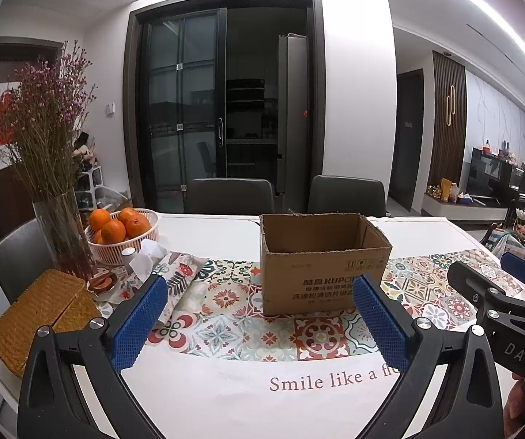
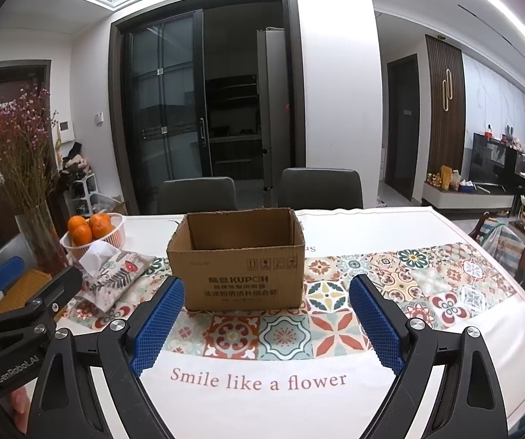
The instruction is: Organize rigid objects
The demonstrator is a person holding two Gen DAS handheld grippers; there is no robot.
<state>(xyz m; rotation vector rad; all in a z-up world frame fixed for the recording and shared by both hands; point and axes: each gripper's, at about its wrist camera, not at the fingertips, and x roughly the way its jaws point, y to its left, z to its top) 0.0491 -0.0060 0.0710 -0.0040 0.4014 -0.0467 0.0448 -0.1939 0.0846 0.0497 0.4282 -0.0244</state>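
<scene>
Right wrist view: the cardboard box (image 2: 240, 259) stands open-topped and upright at the middle of the surface (image 2: 390, 226), and what shows of its inside is empty. Both the right gripper (image 2: 266, 314) and the left gripper (image 1: 260, 314) have their fingers spread wide, holding nothing. Judging by this, organizing has not begun; no loose rigid objects are visible near the box.

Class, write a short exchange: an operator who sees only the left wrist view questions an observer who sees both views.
Operator: The lettering on the tablecloth is cut off in my view. What does it say?
Observer: In full it reads "Smile like a flower".
Operator: I see the right gripper only partly. Is it open?
Observer: Yes, its jaws stand wide apart with nothing between them.
</scene>
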